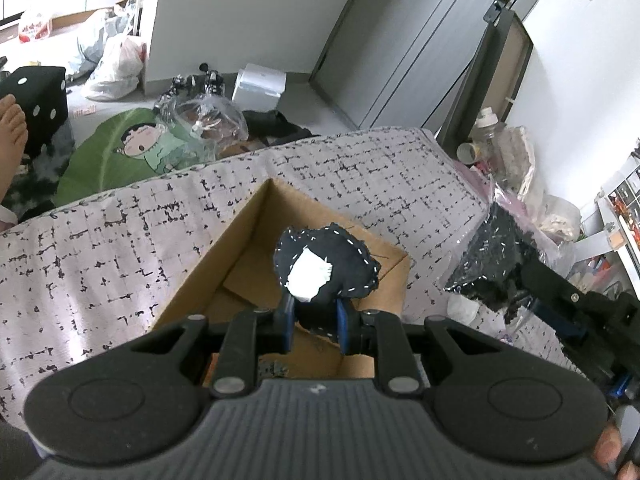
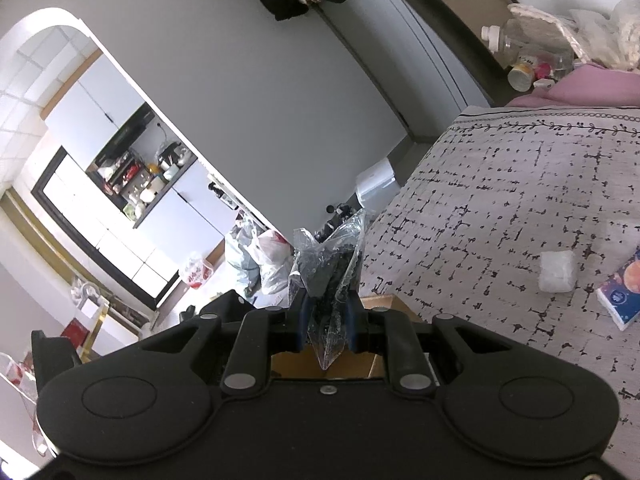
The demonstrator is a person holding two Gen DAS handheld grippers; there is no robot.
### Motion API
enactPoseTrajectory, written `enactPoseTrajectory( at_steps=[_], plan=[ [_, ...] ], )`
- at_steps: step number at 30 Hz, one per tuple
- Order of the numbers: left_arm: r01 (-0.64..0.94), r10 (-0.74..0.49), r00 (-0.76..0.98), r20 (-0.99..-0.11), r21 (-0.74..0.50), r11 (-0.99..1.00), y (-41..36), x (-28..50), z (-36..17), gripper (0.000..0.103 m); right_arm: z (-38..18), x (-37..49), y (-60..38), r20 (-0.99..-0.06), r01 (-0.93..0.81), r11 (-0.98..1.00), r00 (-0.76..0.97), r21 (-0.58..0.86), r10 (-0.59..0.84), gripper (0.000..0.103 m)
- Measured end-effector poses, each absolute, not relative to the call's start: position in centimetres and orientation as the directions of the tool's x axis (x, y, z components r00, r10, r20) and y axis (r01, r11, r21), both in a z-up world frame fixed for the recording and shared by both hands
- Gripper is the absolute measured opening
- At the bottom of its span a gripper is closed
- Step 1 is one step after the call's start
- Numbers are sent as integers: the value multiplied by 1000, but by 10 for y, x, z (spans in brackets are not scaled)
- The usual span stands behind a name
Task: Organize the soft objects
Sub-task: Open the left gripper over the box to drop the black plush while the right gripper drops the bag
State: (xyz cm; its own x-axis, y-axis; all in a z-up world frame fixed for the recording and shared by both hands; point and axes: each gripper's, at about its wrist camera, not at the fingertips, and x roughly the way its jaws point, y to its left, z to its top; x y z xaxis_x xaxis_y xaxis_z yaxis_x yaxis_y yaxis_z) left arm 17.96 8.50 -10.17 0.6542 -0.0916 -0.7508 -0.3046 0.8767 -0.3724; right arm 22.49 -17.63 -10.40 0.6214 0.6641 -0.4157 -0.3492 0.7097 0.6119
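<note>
My left gripper (image 1: 314, 320) is shut on a small black stitched cushion (image 1: 340, 264) with a white patch, held above the open cardboard box (image 1: 224, 256) that sits on the patterned bedspread (image 1: 120, 256). In the left wrist view, my right gripper (image 1: 532, 300) appears at the right, shut on a clear plastic bag of black material (image 1: 492, 264). The right wrist view shows that same bag (image 2: 328, 276) pinched between the right gripper's (image 2: 326, 320) blue pads, standing up and crumpled, with a corner of the box (image 2: 380, 304) below it.
A folded white cloth (image 2: 557, 271) and a tissue packet (image 2: 622, 290) lie on the bedspread (image 2: 500, 200). Bottles and bags (image 1: 496, 148) crowd the bed's far end. On the floor lie a green cartoon cushion (image 1: 132, 152), plastic bags (image 1: 116, 64) and a black dice cushion (image 1: 40, 104). A person's foot (image 1: 12, 136) shows at left.
</note>
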Motion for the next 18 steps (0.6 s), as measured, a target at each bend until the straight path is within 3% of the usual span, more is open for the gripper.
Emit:
enactPoseTrajectory(
  at_steps=[18],
  plan=[
    [-313,-144,584,-799,-385,868,97,200,-132,23,-117,233,-151,-491,-331,752,597,569,634,18]
  ],
)
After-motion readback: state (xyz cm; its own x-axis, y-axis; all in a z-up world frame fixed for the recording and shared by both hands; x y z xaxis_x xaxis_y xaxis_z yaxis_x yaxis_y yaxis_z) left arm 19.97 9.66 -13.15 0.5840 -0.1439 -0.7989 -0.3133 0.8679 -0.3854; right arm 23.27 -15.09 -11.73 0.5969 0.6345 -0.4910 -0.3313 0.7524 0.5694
